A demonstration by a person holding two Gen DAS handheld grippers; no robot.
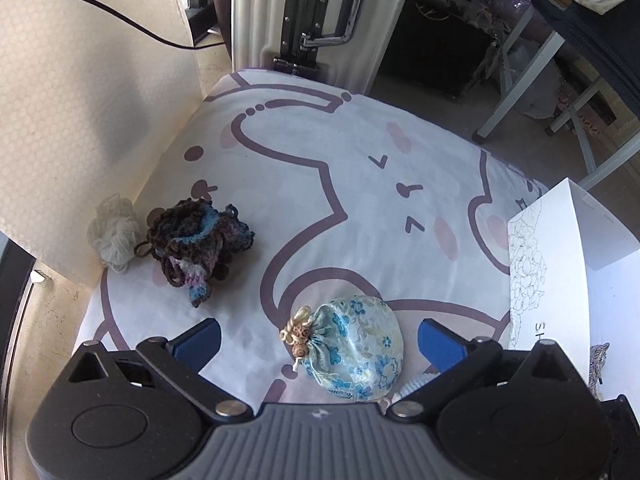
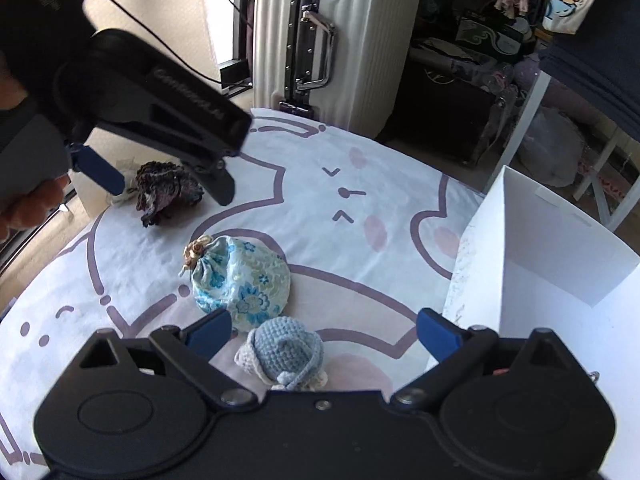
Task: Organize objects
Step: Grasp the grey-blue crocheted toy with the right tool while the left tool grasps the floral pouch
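Two spread claws over a cartoon-print cloth, soft items scattered.

Left wrist view: left gripper [image 1: 318, 338] spread wide, gripping nothing, hovering over the floral drawstring pouch [image 1: 352, 350], which lies between the blue fingertips [image 1: 202, 336] on the printed cloth [image 1: 320, 200]. Dark crocheted bundle [image 1: 192, 240] at ten o'clock from the pouch, touching a cream yarn ball [image 1: 114, 236] against the wall. White box [image 1: 560, 280] at three o'clock; white suitcase [image 1: 320, 12] at twelve.
Right wrist view: right gripper [image 2: 324, 330] likewise spread and empty, above a pale blue crocheted pouch [image 2: 286, 350] at six o'clock, just beside the floral drawstring pouch. Left gripper raised at ten o'clock, jaws apart, near the dark crocheted bundle. White box open at three o'clock.
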